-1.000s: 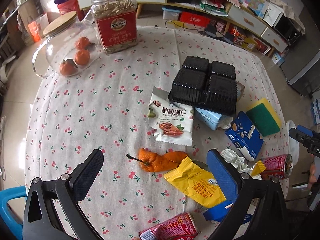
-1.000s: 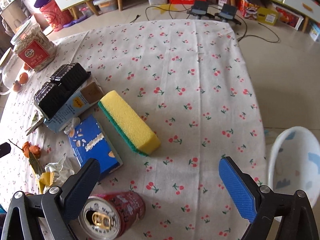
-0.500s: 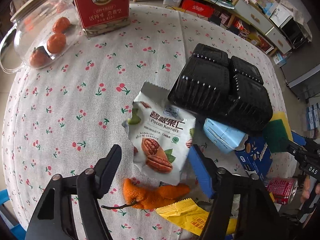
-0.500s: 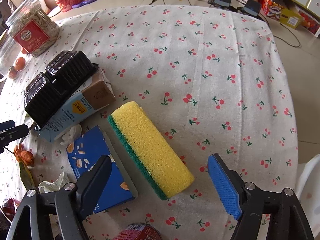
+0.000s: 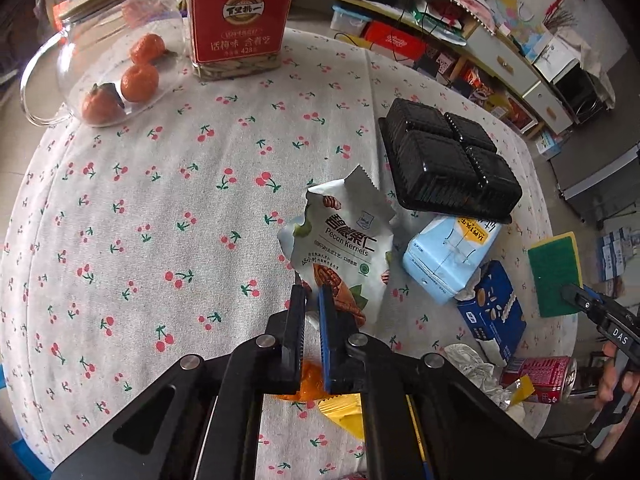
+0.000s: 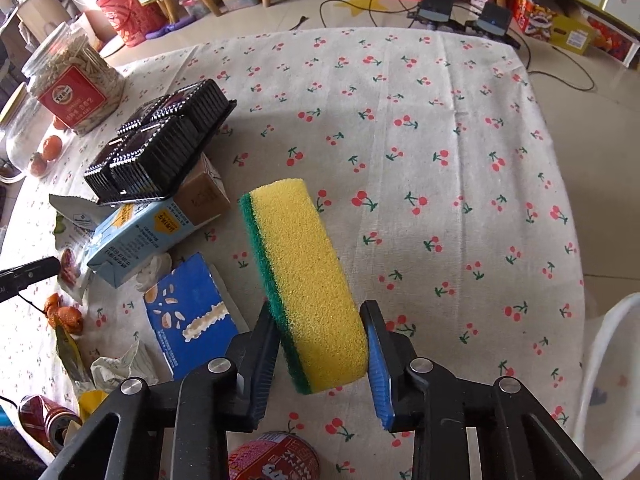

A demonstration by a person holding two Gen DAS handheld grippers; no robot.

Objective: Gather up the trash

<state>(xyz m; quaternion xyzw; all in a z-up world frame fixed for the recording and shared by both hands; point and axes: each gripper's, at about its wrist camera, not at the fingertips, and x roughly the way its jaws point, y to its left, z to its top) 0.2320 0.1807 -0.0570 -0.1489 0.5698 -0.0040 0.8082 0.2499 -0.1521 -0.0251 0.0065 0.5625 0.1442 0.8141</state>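
On the cherry-print bench [image 5: 168,184], trash clustered from 3 to 6 o'clock in the left wrist view. Left tool [image 5: 311,300] just closed to a narrow gap, pinching the lower edge of the pecan kernels packet [image 5: 344,236], packet crumpled and lifted at centre. Black plastic tray [image 5: 448,164] at 2 o'clock, lying on a pale blue carton [image 5: 448,256]. Dark blue box [image 5: 492,312] and red can [image 5: 540,376] at 4 o'clock. Orange peel [image 5: 308,380] and yellow wrapper [image 5: 344,412] just under the tool. Right tool [image 6: 320,320] just closed too, clamped on the near end of the yellow-green sponge [image 6: 308,272], sponge tilted, far end off the cloth. Seed jar [image 5: 236,16] and glass jug [image 5: 100,64] at 11 o'clock.
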